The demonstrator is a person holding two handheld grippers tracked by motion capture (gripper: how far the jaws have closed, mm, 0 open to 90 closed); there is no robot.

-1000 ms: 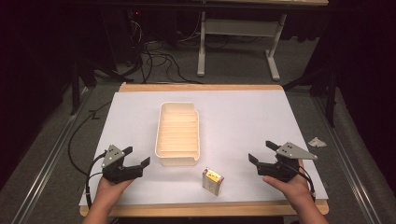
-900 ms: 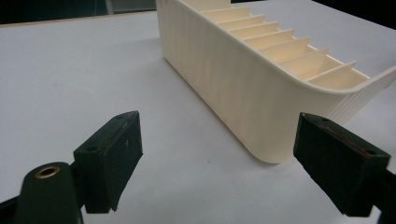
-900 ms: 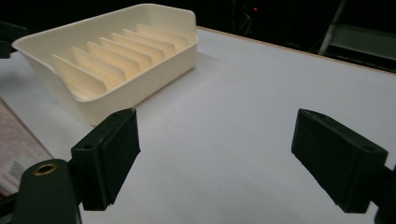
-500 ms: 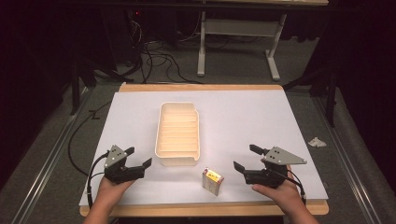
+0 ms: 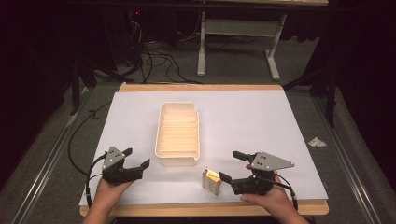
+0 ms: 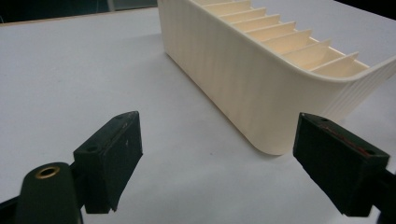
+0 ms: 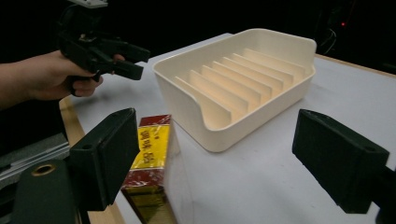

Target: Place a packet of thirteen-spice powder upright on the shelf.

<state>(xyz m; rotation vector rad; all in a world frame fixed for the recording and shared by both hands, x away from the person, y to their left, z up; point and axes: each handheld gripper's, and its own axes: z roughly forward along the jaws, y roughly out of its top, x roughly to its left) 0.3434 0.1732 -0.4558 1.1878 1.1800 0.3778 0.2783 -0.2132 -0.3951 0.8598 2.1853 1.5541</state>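
Observation:
A cream ribbed tray (image 5: 177, 135) with several dividers stands mid-table. A small red and yellow box (image 5: 211, 181) stands upright near the front edge, just right of the tray's near end. My right gripper (image 5: 229, 165) is open immediately right of the box and points left at it. In the right gripper view the box (image 7: 152, 154) sits beside the left jaw, the tray (image 7: 243, 79) lies ahead, and nothing is between the fingers of the gripper (image 7: 224, 158). My left gripper (image 5: 137, 157) is open left of the tray's near corner (image 6: 271, 140), with nothing held.
A white sheet (image 5: 243, 116) covers the wooden table top. The far half of the sheet is bare. A crumpled scrap of paper (image 5: 317, 141) lies on the floor at the right. Cables (image 5: 154, 56) and a desk frame (image 5: 233, 32) stand beyond the table.
My right gripper has moved left along the front edge and now sits close to the box. The left gripper has hardly moved.

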